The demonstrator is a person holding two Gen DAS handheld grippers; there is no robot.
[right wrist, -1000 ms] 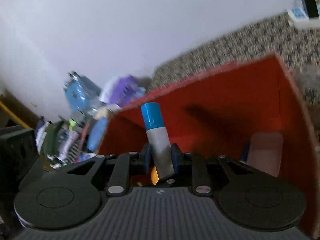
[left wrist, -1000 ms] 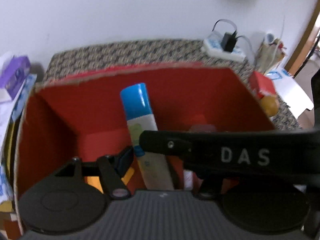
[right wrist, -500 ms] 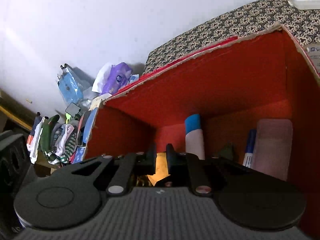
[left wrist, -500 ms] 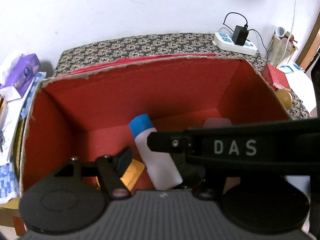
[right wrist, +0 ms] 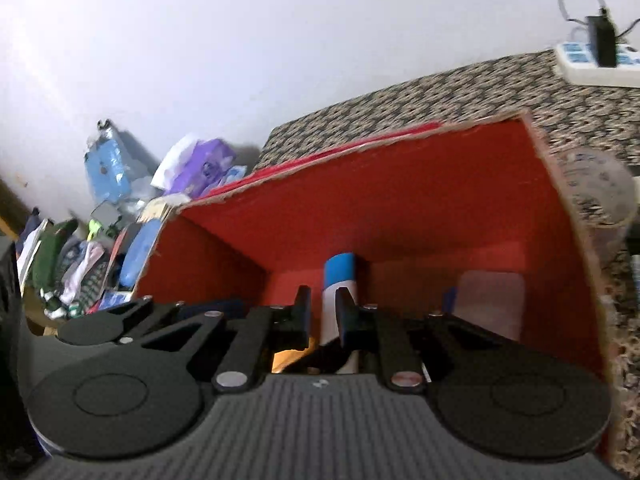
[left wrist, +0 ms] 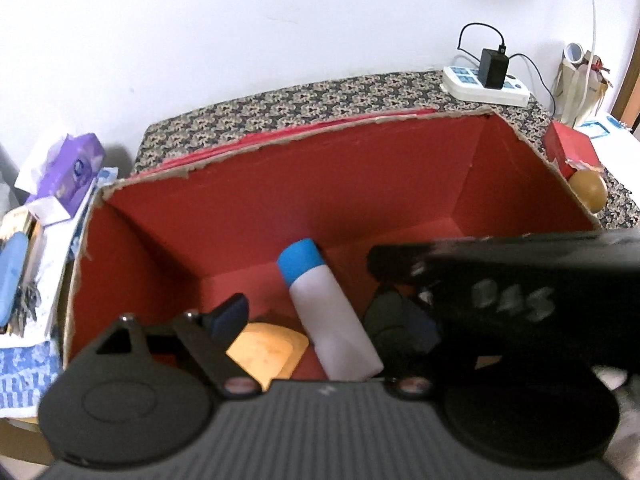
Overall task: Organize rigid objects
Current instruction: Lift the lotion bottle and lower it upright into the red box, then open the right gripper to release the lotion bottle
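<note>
A white tube with a blue cap (left wrist: 328,308) lies tilted on the floor of the red cardboard box (left wrist: 280,140), beside a flat orange piece (left wrist: 268,350). My left gripper (left wrist: 310,308) hovers above the tube; its jaws are opening and nothing is pressed between them. Its left finger (left wrist: 230,316) shows, while the right one is hidden behind my right gripper's black body (left wrist: 500,292). My right gripper (right wrist: 324,304) stands over the box (right wrist: 400,136) with its fingers close together and empty. The tube (right wrist: 340,272) shows through the slit, lower down.
A pale pink flat item (right wrist: 492,300) and a blue pen (right wrist: 450,300) lie in the box. On the patterned table are a power strip (left wrist: 484,88), a small red box (left wrist: 572,152), a brown ball (left wrist: 588,190) and a clear cup (right wrist: 600,188). Clutter with purple tissues (left wrist: 64,172) is at left.
A second ago my right gripper held the tube upright over the box; it has let go and the tube now lies inside. My left jaws have spread wider.
</note>
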